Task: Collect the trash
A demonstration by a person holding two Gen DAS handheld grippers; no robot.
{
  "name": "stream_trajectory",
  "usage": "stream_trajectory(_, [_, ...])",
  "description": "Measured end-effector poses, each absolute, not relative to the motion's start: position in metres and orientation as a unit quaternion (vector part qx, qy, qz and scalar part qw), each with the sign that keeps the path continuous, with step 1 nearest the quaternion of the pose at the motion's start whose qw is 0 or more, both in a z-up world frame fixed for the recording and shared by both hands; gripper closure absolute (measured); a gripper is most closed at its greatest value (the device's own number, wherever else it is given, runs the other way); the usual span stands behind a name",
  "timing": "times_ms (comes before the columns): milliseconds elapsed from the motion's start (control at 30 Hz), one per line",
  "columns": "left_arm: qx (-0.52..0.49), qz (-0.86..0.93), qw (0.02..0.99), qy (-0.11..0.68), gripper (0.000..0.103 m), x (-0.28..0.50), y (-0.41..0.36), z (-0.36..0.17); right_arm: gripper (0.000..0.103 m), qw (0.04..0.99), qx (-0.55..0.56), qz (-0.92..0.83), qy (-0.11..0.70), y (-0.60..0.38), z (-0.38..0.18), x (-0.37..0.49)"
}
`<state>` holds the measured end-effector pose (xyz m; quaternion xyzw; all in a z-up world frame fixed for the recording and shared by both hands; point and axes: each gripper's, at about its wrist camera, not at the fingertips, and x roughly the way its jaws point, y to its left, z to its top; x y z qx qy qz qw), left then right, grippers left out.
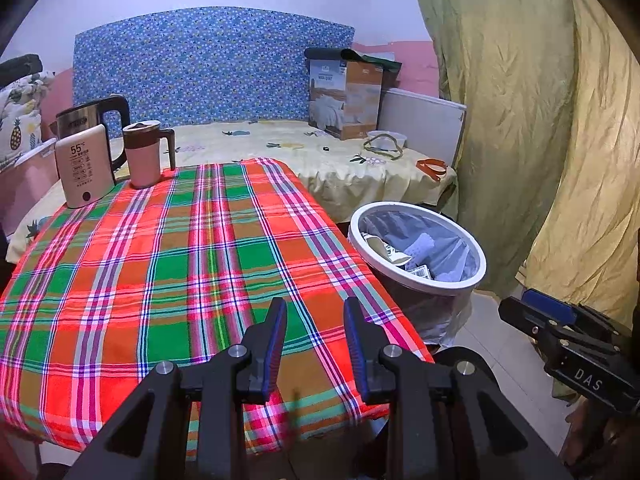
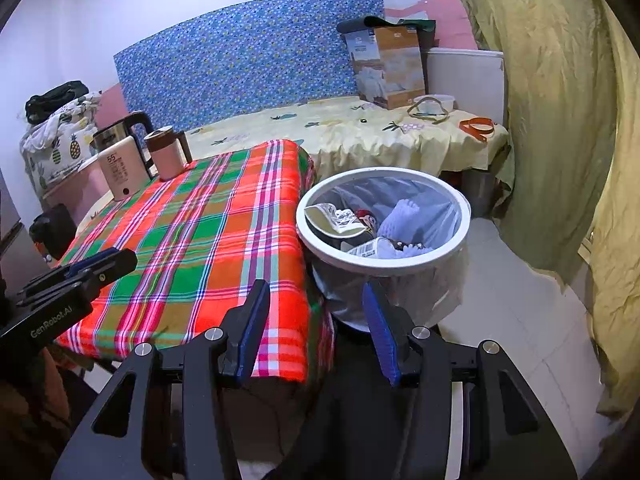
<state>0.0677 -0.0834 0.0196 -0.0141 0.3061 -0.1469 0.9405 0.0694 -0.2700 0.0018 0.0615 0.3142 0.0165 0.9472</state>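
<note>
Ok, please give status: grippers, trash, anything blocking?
Left gripper open, empty, over the tablecloth. Right gripper open, empty, near the bin. Trash in bin; none seen on table. Nothing blocking.

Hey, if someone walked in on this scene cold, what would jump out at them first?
The bright red, green and orange plaid tablecloth dominates, bare except for a kettle, a white warmer marked 55 and a pink mug at its far left corner. Next, the white-rimmed trash bin beside the table's right edge, already holding wrappers and paper. Both grippers hover empty in front.
</note>
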Motion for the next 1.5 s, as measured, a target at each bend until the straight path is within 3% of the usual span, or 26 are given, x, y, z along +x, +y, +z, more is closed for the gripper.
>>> stream_trajectory(1500, [-0.008, -0.142, 0.94, 0.31, 0.074, 0.0646, -0.0838, 0.0196, 0.053, 0.95, 0.064, 0.013, 0.306, -0.2693, 0.0061, 0.063])
